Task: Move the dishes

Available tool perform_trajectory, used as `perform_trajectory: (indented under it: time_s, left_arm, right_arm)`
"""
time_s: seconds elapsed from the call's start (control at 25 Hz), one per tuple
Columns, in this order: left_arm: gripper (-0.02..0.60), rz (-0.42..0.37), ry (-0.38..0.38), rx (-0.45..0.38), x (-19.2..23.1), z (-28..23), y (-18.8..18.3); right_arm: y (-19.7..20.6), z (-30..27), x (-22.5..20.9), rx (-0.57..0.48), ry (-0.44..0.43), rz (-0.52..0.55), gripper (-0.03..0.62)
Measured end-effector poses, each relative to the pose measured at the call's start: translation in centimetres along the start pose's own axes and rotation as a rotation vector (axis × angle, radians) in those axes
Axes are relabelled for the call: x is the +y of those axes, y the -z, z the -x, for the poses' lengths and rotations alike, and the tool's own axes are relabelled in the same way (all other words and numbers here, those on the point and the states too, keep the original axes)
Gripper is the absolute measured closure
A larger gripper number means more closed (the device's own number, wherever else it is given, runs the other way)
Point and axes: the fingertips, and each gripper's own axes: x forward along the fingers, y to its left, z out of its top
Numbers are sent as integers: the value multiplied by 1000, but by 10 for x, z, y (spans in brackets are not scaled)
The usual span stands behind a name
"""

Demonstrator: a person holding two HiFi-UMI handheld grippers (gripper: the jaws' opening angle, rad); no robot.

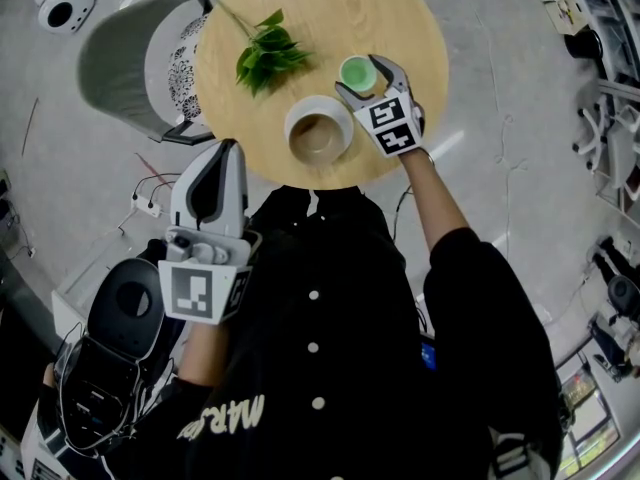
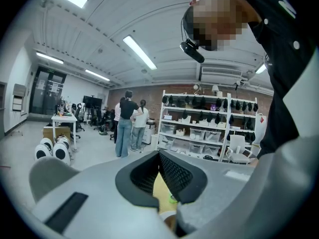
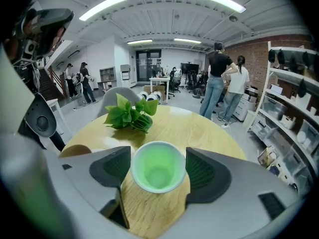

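Right gripper (image 1: 363, 76) first: its jaws are set wide with the green cup (image 3: 157, 169) sitting square between them. In the right gripper view both pads look to meet the rim, so I call that a pinch, a light one, since the rim is perfectly round. The cup is upright and looks empty, toward the right side of the round wooden table (image 1: 390, 8); whether its base is on the wood or just clear of it, I cannot tell. Over to the left gripper (image 2: 159, 173): its jaws are pressed together with nothing between them, and it hangs off the table's near edge, close to the person's body. Next to the cup, toward the near edge, sits the white bowl (image 1: 318, 134), brown inside, with neither gripper on it. Farther back lies a leafy green sprig (image 1: 268, 56), and a grey chair (image 1: 120, 63) is tucked in at the table's left. My read on progress: early going, one dish in hand and not yet carried anywhere, the bowl left to do. Writing is scarce: no label on cup or bowl, only pale lettering (image 1: 225, 418) on the black shirt, where I can make out "MAR" and no more.
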Motion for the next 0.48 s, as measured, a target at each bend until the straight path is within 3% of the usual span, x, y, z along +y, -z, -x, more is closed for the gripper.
perform_trajectory:
  time_s: [0.24,0.48]
  left_arm:
    - [578,-2,-2,-2,8,0,-1]
    - [578,0,-5,-31,16,1,-10]
  right_arm:
    - [-8,0,4,-26,-16,-6,218]
    - [-20,27,12,-54,-7,-26,240]
